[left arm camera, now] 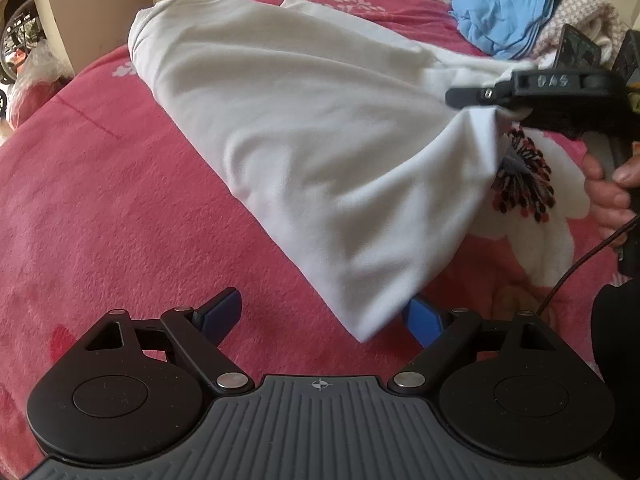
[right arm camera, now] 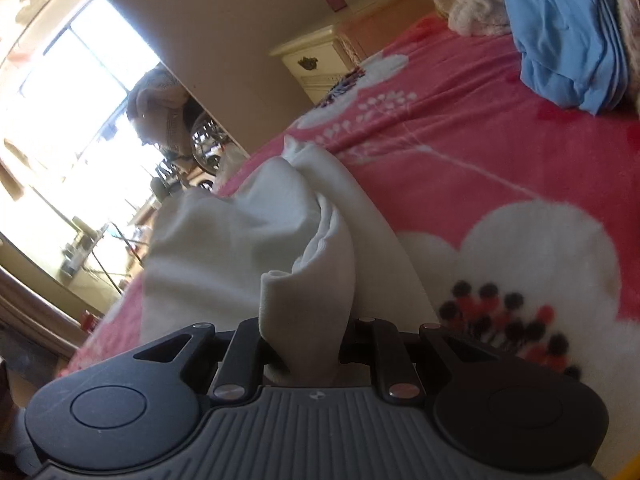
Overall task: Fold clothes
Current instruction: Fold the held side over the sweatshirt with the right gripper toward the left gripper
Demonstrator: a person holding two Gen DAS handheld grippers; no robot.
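A white garment [left arm camera: 312, 152] lies folded lengthwise across the pink bed cover, its right side lifted off the bed. My right gripper [left arm camera: 500, 108] is shut on that raised edge, held by a hand [left arm camera: 604, 192] at the right. In the right wrist view the white cloth [right arm camera: 308, 312] bunches between the closed jaws of my right gripper [right arm camera: 304, 360] and trails away toward the far end. My left gripper [left arm camera: 320, 316] stands open just above the bed at the garment's near corner, one blue pad [left arm camera: 224, 312] left of the cloth and the other pad [left arm camera: 424, 320] partly under it.
The pink floral blanket [left arm camera: 100, 200] covers the bed. A pile of blue clothes [left arm camera: 504, 8] and fluffy cream fabric [right arm camera: 468, 4] sits at the far right. A cream nightstand [right arm camera: 316, 64] stands beyond the bed. A cable [left arm camera: 576, 260] hangs below the right hand.
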